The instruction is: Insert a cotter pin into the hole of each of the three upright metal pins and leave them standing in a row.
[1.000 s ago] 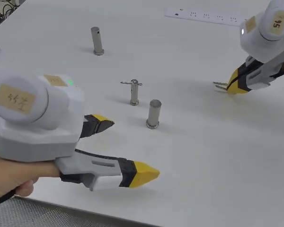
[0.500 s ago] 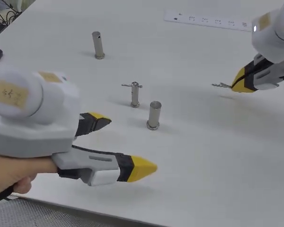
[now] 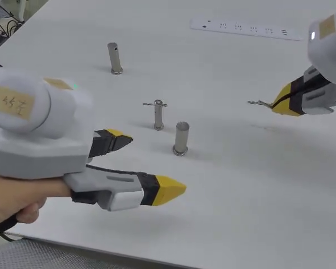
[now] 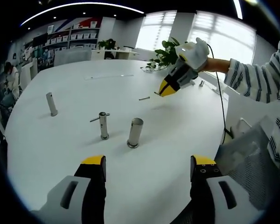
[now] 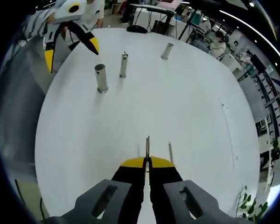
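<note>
A cotter pin [image 3: 259, 103] juts from the clamped right tongs [image 3: 275, 106]; left tongs [image 3: 155, 163] gape wide

The headset camera looks forward and down over the white table [image 3: 241, 196] from its near edge. The camera on the left gripper [image 3: 155, 165] sits low and near, facing far-right; the one on the right gripper [image 3: 275, 105] faces back leftward. All share the three metal pins [image 3: 181, 138].

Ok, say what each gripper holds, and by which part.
The right gripper is shut on a cotter pin, pinching one end; the rest juts past its tips. The left gripper is open, holding nothing.
</note>
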{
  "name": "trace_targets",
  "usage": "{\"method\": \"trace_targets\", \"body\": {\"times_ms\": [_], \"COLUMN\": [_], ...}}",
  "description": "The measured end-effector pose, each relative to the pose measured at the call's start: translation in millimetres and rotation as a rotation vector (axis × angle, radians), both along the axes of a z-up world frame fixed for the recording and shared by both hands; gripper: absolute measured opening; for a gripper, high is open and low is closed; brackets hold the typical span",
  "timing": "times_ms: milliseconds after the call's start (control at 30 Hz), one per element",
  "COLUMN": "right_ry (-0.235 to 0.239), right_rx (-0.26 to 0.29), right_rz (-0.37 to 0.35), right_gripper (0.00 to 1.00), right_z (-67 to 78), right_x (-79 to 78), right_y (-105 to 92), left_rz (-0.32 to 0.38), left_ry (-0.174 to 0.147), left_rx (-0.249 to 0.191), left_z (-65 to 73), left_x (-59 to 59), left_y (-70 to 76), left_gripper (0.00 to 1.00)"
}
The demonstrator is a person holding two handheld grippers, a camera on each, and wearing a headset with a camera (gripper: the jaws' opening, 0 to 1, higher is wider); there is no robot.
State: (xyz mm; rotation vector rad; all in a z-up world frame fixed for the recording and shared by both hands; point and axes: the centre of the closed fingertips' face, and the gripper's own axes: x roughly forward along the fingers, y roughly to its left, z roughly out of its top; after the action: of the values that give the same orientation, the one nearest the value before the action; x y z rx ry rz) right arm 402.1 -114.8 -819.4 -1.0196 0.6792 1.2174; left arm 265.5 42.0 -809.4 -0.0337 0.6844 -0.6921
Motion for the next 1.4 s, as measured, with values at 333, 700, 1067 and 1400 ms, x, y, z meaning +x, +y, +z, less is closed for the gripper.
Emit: {"method": "trace_targets", "body": {"times_ms": [333,700,1067,1400], "right_ry": [-0.022,-0.067,-0.085,-0.1], "right_rx": [0.016,0.04,0.074,0.101], "right_rz": [0.018,0.065,0.091,0.098], "right_gripper": [0.03,0.03,0.03,0.03], "right_z": [5.2,18.3,25.3,26.1], "right_x": [-19.8,-44.0,-67.0,-85.9], "right_y": [7.5,26.4,42.0,52.8], "left_rz": [0.006,0.004,-0.014,-0.044], "left_ry": [-0.029,-0.052,-0.051,-0.045], "left_rx": [-0.014,-0.029,-0.075,-0.09], "left_z": [12.2,23.0,33.2,34.9], "left_x": [10.0,22.2,29.5,34.2], "left_y": [-3.8,-14.2,-30.6,-43.6], "left_gripper": [0.66,0.6,0.52,0.47]}}
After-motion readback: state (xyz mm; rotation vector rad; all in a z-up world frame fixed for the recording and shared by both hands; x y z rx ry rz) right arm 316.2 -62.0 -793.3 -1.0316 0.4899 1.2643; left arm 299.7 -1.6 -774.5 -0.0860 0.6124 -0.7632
